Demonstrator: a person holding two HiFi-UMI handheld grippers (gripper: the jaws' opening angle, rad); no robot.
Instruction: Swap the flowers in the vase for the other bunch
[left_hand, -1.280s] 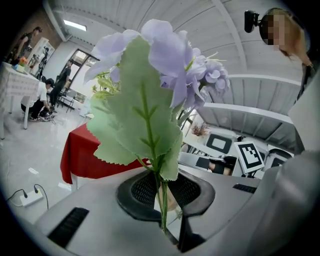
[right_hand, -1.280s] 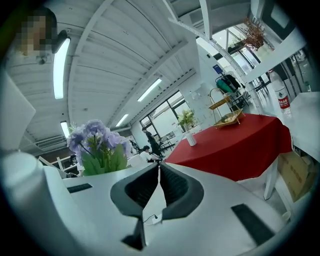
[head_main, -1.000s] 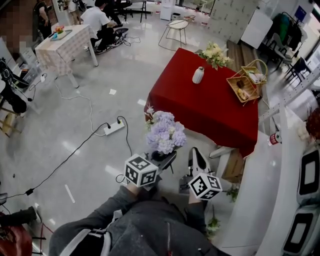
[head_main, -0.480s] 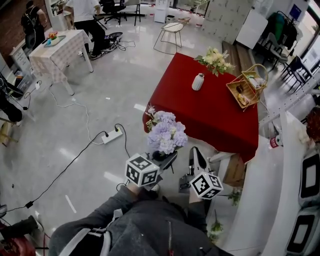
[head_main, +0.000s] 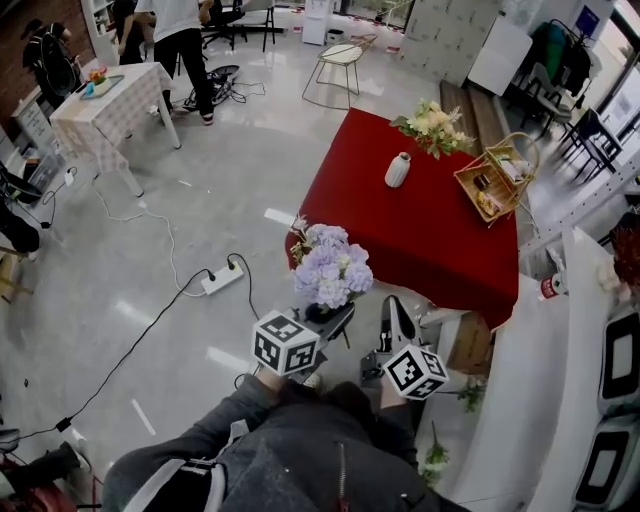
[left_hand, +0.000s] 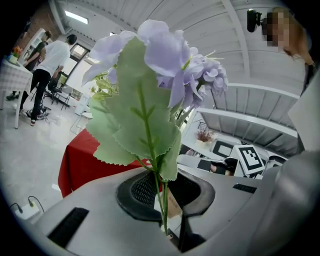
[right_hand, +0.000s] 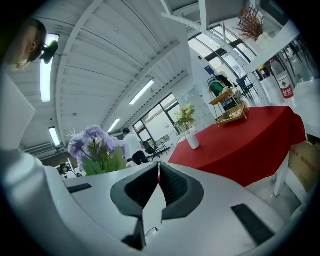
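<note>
Short of the red table (head_main: 420, 230), over the glossy floor (head_main: 170, 220), the person holds both grippers out side by side, pointing toward the table. The left gripper (left_hand: 165, 195) has its jaws a little apart and clamped on the thin green stems of the lilac bunch (head_main: 330, 265), which stands upright out of the pads. In the left gripper view its serrated leaves and pale purple blooms fill the middle. Just beside it, the right gripper (right_hand: 158, 169) has its dark ribbed pads pressed together with nothing between them (only a thin seam shows where they meet).

On the table, well apart from both grippers, the white vase (head_main: 397, 170) stands upright near the middle of the far half of the cloth. The cream-yellow bunch (head_main: 432, 118) lies beyond it at the far corner, apart from the vase in the head view; in the right gripper view it lines up just above the vase's mouth. A wicker basket (head_main: 493, 178) sits toward the table's right edge. On the floor to the left of the grippers, a white power strip (head_main: 222, 279) lies with its cables trailing off. Farther back stand a checked-cloth table (head_main: 100, 100) and people beside it.
</note>
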